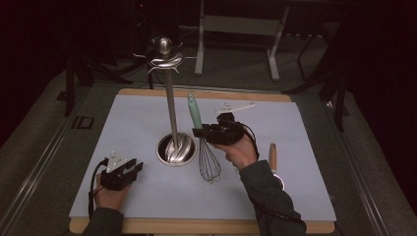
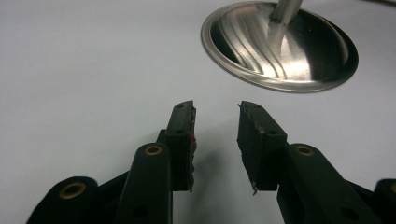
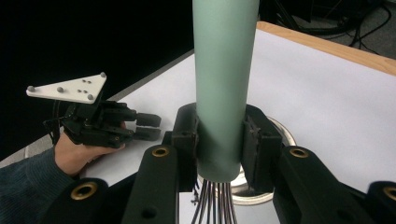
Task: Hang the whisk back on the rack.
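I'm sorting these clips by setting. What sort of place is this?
Probably a lab or studio recording bench, not a kitchen: a table under a white mat, dark surroundings with metal stand legs behind, and a whisk beside a utensil stand.

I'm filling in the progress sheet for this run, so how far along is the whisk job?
Done: the right gripper has clamped the whisk by its green handle and holds it wires-down beside the stand. In hand: that carry. Left: no utensil hangs from the hooks at the stand's top, so hanging the whisk there looks likely to be next. A wooden-handled utensil lies on the mat. The left gripper rests open, holding nothing.
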The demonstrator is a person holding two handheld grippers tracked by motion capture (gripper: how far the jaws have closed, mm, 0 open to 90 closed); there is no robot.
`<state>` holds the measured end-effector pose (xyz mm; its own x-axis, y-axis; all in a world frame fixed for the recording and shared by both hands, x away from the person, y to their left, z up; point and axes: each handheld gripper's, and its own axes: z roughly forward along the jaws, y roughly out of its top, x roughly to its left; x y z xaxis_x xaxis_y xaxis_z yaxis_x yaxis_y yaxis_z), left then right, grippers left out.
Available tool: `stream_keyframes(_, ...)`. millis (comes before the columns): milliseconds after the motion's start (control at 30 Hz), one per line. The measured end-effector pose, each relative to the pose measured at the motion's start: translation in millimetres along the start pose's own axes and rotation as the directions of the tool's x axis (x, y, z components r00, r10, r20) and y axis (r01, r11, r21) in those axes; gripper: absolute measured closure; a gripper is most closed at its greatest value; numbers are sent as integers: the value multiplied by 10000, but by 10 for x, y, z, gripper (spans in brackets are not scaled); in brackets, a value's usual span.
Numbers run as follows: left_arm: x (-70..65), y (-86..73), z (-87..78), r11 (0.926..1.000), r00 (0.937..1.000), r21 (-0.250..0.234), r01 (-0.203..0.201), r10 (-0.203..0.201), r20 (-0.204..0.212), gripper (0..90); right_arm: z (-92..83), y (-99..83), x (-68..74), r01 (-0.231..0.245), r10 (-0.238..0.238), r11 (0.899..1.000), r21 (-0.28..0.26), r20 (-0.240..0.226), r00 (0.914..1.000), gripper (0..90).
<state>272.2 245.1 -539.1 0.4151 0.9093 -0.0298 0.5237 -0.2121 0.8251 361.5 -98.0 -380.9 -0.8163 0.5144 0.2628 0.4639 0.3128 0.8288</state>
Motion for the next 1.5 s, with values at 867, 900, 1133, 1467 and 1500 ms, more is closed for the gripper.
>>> stream_keyframes(867,-5,-3,-5,10000,10000,-44,-14,14,-28,661,-163,200,141,932,-950,9934,-663,-239,9952,693)
stream_keyframes(900,-5,-3,-5,10000,10000,-44,-19,19,-30,661,-170,207,146,950,-968,9932,-679,-229,9950,693)
stream_keyframes(1133,-9,-5,-9,10000,10000,-50,-69,69,-34,662,-196,266,139,992,-1018,9921,-772,-314,9943,693)
stream_keyframes(1467,-11,-5,-8,9999,9999,-63,-108,108,-41,668,-257,344,140,1082,-1118,9888,-1032,-301,9933,693)
stream_keyframes(1500,-13,-5,-8,9999,9999,-66,-123,122,-49,668,-266,350,144,1071,-1109,9886,-1062,-310,9933,693)
